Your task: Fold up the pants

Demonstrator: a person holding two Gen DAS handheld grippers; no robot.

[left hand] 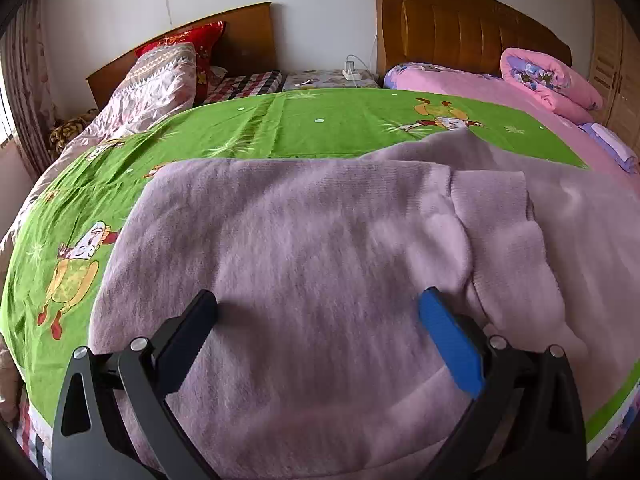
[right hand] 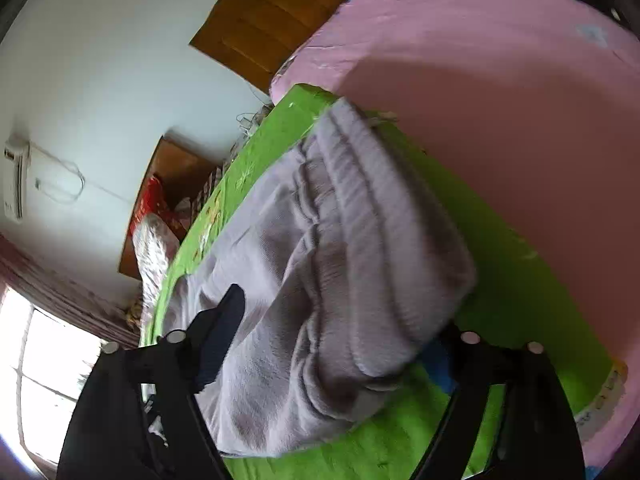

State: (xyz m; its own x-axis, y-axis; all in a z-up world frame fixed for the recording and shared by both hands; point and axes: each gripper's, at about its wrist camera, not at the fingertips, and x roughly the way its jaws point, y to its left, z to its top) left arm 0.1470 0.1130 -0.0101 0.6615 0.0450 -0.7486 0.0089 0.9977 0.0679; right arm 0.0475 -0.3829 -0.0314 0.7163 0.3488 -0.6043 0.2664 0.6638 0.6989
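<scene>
Lying partly folded on the green sheet [left hand: 320, 120], the lilac pants [left hand: 304, 240] already show doubled layers but need further folds, while the left gripper [left hand: 318, 308] hovers wide apart and the right gripper [right hand: 340, 328] straddles the bunched waistband, spread.

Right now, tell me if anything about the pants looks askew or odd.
The pants are not lying flat. On the right a fold is bunched and lumpy, and in the right wrist view the ribbed waistband is rumpled and lifted over the right gripper. The left gripper hangs open above smooth fabric.
</scene>
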